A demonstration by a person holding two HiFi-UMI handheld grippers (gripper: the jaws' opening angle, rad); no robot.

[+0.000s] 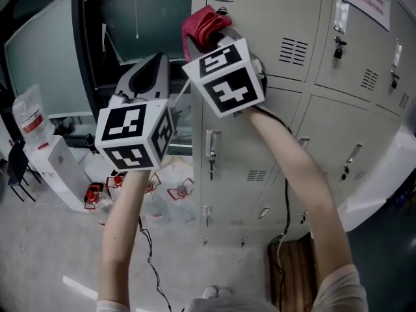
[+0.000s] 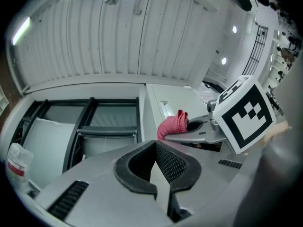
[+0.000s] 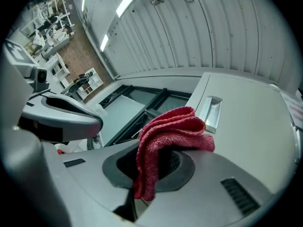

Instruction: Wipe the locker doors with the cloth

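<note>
**Cloth raised to the top locker door, loosely held**

The bank of grey lockers [image 1: 354,119] fills the right side of the head view, and the work is at its upper-left door [image 1: 286,12]. The right gripper [image 1: 209,41] is lifted to that door's top corner, its jaws closed on a fold of the red cloth [image 3: 165,141]. The rest of the cloth flops over the jaw tips. Whether it presses on the metal yet I cannot tell.

The left gripper [image 2: 156,167] hangs lower, off the bank's left edge, with its jaws together and nothing between them.

The main risk, as I judge it, is the shallow bite. Dragging the cloth across the door could pull it free. The recessed handle [image 3: 211,111] lies just beside the cloth and could snag a loose fold. Pressing too hard may scrape bare jaw against paint.
</note>
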